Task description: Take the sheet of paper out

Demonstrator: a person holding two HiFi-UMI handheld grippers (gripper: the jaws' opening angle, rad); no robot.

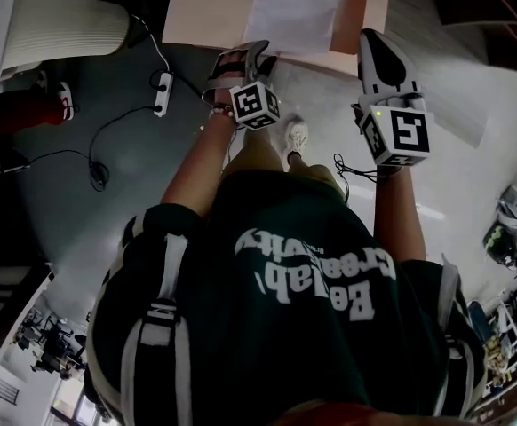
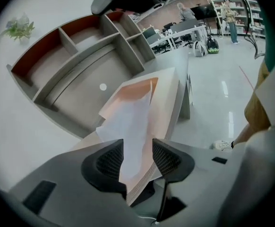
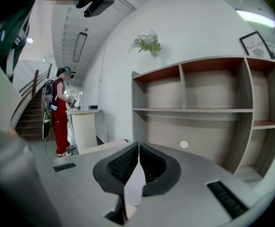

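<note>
My left gripper [image 2: 137,148] gapes around the near edge of the sheet [image 2: 128,122] poking from the envelope [image 2: 135,88] on the table [image 2: 171,109], my right gripper [image 3: 138,148] is clenched on white paper [image 3: 136,183], so I'd nip only the sheet.

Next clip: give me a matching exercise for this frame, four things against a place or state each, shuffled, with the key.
Things
1. left tongs
2. right tongs
3. white sheet
4. plant sprig

Place or state
A. on the wall above the shelf unit
B. shut on a strip of white paper
C. flat on the table
D. open, nothing gripped

Pairs: 1-D, 2-B, 3-C, 4-A
</note>
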